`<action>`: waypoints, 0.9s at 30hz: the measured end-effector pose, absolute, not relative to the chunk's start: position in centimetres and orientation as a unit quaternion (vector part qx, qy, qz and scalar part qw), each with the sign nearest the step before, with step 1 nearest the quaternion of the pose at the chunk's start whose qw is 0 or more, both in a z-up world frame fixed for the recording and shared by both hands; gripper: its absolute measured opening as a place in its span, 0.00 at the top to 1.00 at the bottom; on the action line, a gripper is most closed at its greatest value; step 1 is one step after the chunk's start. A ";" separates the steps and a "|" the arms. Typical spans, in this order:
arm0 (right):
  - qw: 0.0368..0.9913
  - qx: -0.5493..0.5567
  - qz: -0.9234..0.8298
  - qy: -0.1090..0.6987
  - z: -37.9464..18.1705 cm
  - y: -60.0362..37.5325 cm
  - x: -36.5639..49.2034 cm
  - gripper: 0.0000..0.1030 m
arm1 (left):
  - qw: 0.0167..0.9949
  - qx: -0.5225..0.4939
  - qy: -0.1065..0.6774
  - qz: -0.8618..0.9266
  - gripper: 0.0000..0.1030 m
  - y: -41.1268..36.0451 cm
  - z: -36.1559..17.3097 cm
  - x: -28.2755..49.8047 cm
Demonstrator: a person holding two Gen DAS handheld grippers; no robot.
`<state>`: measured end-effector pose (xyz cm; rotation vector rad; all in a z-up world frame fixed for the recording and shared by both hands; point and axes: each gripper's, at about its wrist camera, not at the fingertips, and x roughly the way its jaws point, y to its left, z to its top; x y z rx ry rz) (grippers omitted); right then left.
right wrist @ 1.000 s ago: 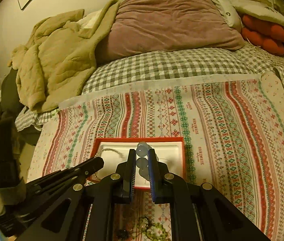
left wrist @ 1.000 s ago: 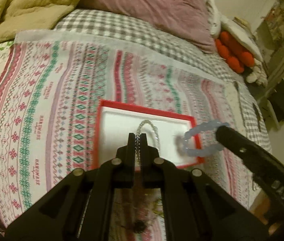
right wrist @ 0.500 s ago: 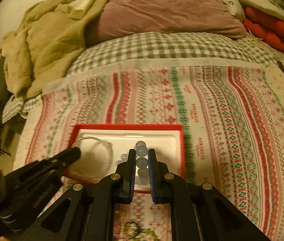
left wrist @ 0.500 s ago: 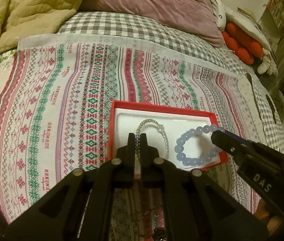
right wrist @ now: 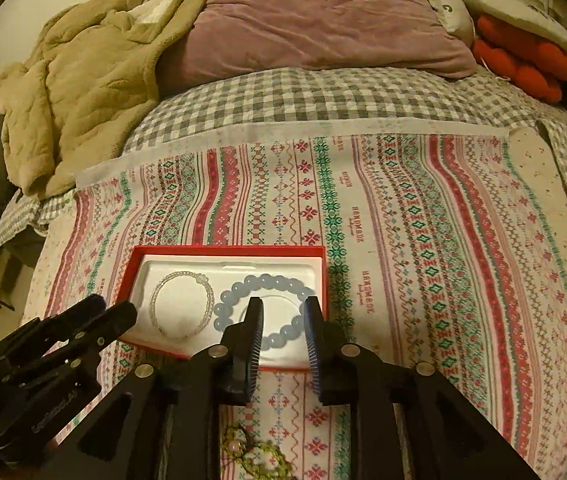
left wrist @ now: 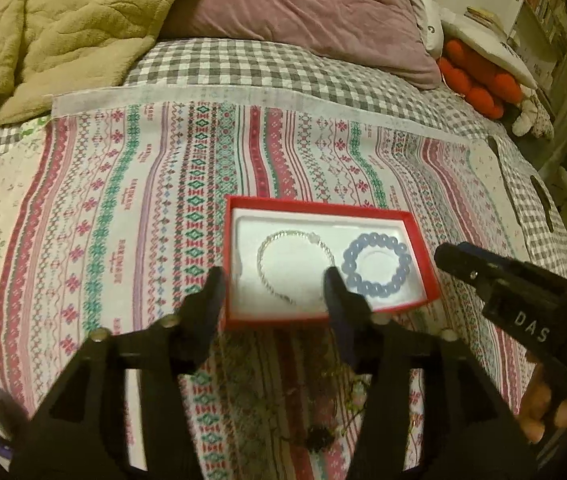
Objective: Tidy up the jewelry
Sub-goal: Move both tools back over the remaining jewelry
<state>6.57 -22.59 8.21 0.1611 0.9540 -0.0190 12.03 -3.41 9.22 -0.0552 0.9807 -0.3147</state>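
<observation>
Starting with the left wrist view: left gripper point(left wrist: 273, 280) had its jaws spread wide and held nothing. It hovered over the near-left part of the red jewelry box point(left wrist: 325, 205). Box sat on the striped patterned cloth point(left wrist: 131, 208), which lay over the gray checked bedsheet point(left wrist: 283, 64). Two pieces lay flat inside on the white insert. Clear beaded bracelet point(left wrist: 267, 240) was on the left, blue bead bracelet point(left wrist: 375, 264) on the right, just beside each other. Right gripper point(left wrist: 495, 280) came in from the right with its tip near the box's right edge; couldn't tell its jaw gap from this angle. Loose tangle of jewelry point(left wrist: 323, 432) lay on the cloth nearer than the box, partly hidden by the fingers and blurred. Mauve pillow point(left wrist: 315, 12) and tan blanket point(left wrist: 63, 28) were at the far end of the bed.

Right wrist view: right gripper point(right wrist: 283, 316) had its jaws parted and empty, tips above the near side of the blue bead bracelet point(right wrist: 243, 288). Clear beaded bracelet point(right wrist: 181, 304) sat to its left in the red jewelry box point(right wrist: 227, 251). Left gripper point(right wrist: 111, 312) was at the box's left edge. Green beaded piece point(right wrist: 267, 456) lay on the cloth near the bottom edge.
</observation>
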 end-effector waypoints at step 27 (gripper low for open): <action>0.897 -0.017 -0.008 0.441 7.9 -22.9 -2.1 0.00 | 0.859 0.016 0.501 -0.103 0.00 0.5 7.3 4.9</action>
